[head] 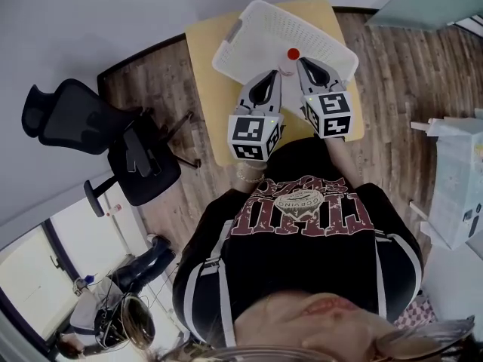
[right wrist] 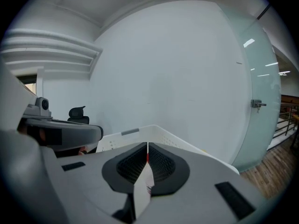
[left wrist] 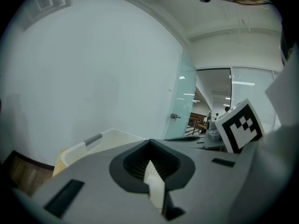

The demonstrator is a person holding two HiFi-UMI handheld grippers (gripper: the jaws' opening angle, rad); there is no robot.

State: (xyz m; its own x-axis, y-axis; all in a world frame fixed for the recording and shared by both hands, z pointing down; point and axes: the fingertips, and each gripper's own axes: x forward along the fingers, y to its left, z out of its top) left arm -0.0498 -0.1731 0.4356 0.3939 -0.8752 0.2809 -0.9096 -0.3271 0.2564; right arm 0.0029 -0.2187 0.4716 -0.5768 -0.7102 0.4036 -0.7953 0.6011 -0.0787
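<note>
Slipping is the likely trouble: both tools pinch one small bottle (head: 287, 67) close to their tips, so a tug from either side could pull it loose and drop it into the white basket (head: 249, 32) beneath them. The right gripper (head: 303, 62) is clamped on it, with a printed white sliver and a trace of red cap (head: 293, 53) between its jaws. The left gripper (head: 276, 72) is closed too, on a pale strip that seems to be the same bottle, which sits between the two tips
</note>
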